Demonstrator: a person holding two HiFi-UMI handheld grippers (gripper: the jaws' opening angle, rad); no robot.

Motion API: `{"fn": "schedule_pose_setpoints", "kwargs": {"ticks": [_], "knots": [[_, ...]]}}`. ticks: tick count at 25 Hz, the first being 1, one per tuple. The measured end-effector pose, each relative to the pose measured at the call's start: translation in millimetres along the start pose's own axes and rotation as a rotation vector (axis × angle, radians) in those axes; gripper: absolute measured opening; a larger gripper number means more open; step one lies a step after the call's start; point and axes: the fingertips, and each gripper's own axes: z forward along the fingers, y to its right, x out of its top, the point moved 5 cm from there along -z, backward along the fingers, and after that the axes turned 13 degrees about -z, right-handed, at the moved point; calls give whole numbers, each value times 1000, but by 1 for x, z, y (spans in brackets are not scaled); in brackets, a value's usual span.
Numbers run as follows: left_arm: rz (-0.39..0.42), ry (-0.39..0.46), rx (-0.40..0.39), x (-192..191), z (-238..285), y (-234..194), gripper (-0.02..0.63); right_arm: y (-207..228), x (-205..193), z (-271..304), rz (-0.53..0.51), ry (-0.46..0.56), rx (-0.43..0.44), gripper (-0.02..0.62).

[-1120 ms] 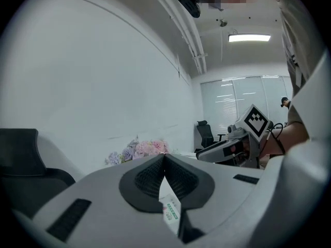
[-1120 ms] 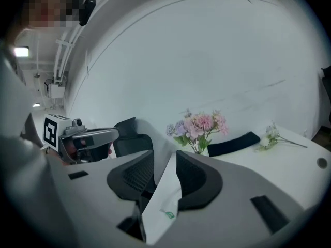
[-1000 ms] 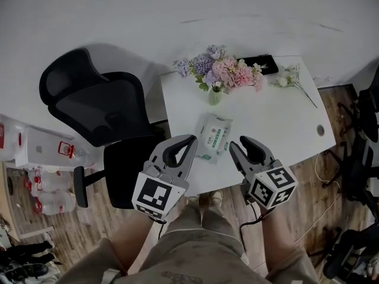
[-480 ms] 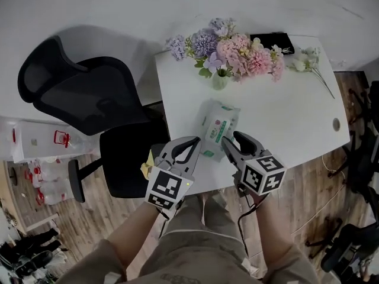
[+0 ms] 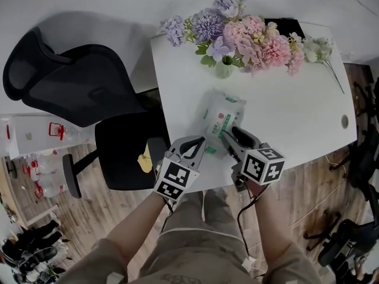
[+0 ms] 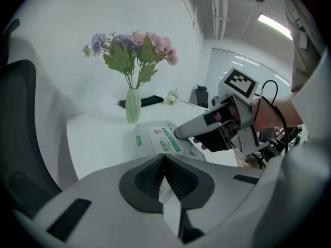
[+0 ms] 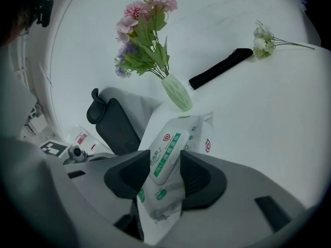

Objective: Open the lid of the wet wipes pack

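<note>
The wet wipes pack is white with green print and lies flat near the front of the white table, its lid down. My right gripper hovers over the pack's near end. Its jaws are opening, and in the right gripper view the lid shows in the gap between them, with the pads apart from it. My left gripper is shut with nothing in it, just left of the pack's near corner. In the left gripper view the pack lies ahead, with the right gripper over it.
A green vase of pink and purple flowers stands behind the pack. A black flat object and a white flower sprig lie at the back right. A black office chair stands left of the table, something yellow on its seat.
Both grippers have sunk from above the table's front edge down to the pack. The right jaws have spread wider. The left jaws stay shut.
</note>
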Motion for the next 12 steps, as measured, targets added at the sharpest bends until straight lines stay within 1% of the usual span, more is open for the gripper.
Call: {"fn": "schedule_pose_setpoints", "kwargs": {"ticks": [2, 5, 9, 11, 12], "knots": [[-16, -31, -20, -10, 7, -1, 18, 3, -1, 2, 25, 4, 1, 195], [-16, -32, -32, -15, 12, -4, 17, 4, -1, 4, 33, 10, -4, 179], [-10, -24, -19, -16, 14, -3, 18, 7, -1, 6, 50, 1, -22, 135], [-2, -37, -2, -17, 15, -3, 18, 9, -1, 6, 60, -9, -41, 86], [-2, -41, 4, -18, 15, -3, 17, 8, 0, 6, 70, -7, -43, 75]]}}
